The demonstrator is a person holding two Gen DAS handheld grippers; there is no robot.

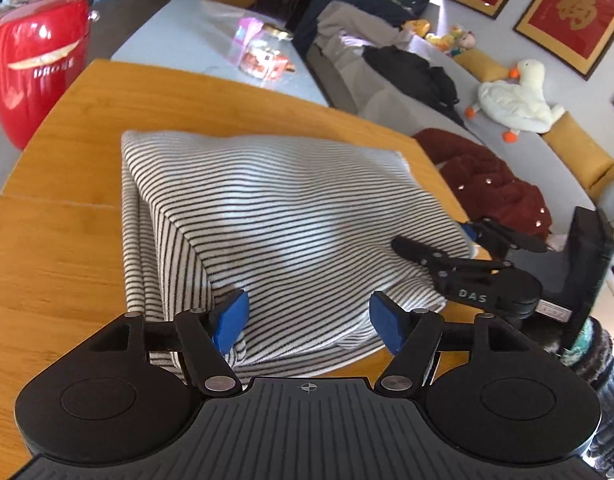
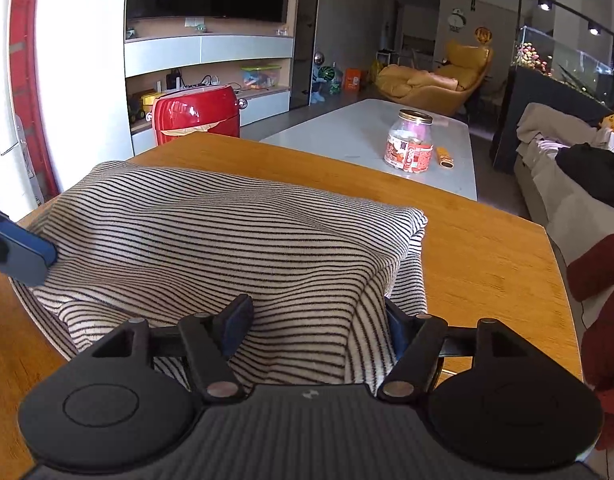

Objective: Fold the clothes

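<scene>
A white garment with thin black stripes point(image 1: 267, 216) lies folded in a thick pile on the wooden table point(image 1: 67, 240). My left gripper point(image 1: 309, 320) stands open over the pile's near edge; its blue pads point(image 1: 231, 318) sit wide apart with striped cloth lying loosely between them. In the right wrist view the same garment point(image 2: 235, 240) fills the middle, and my right gripper point(image 2: 317, 326) is open at its near right corner, with a fold of cloth covering part of the right pad. From the left wrist view the right gripper point(image 1: 435, 240) shows at the pile's right edge. A left fingertip point(image 2: 23, 256) touches the pile's left side.
A red appliance point(image 2: 197, 120) stands behind the table. A white coffee table point(image 2: 367, 136) beyond it carries a jar point(image 2: 411, 142). A grey sofa point(image 1: 387, 100) to the right holds a dark red fleece garment point(image 1: 491, 184), other clothes and a plush duck point(image 1: 511, 96). Bare wood point(image 2: 487, 260) surrounds the pile.
</scene>
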